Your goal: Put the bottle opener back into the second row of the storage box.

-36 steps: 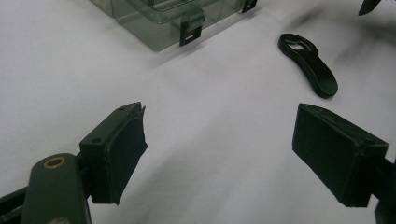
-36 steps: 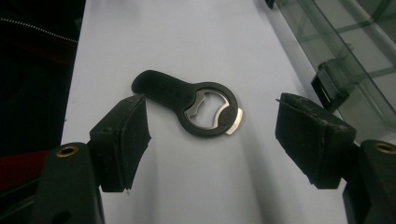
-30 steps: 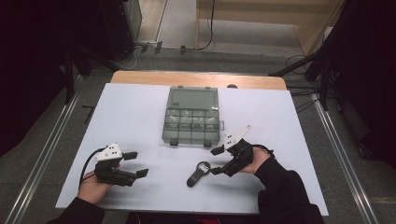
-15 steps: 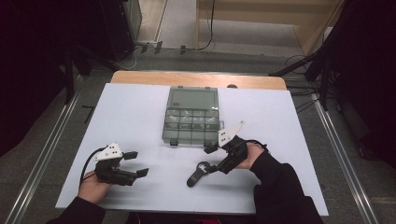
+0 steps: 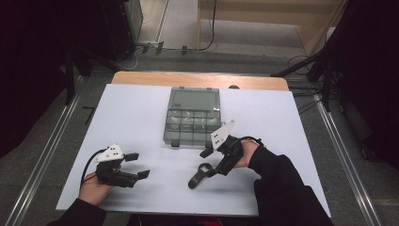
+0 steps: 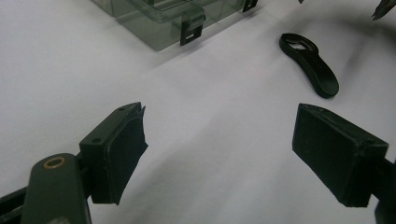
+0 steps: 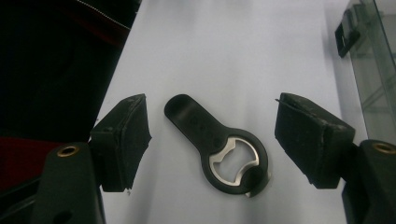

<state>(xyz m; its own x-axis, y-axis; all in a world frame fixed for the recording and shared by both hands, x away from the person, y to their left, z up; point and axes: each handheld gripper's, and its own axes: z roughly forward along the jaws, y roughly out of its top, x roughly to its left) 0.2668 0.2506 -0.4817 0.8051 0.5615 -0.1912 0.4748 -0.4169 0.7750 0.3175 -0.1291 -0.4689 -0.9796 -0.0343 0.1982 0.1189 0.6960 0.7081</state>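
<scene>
Bench (image 5: 141, 113) carries, at the left, the left hand-held gripper (image 5: 139, 165), jaws spread wide around nothing. Further right lies a black bottle opener (image 5: 200, 175), flat between the parted jaws of the right hand-held gripper (image 7: 212, 140), untouched, near the clear compartment box (image 5: 193, 116).

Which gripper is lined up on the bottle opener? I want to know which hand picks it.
The right gripper: its open fingers straddle the black bottle opener without touching. The left gripper sits apart, fingers open over bare table.
</scene>
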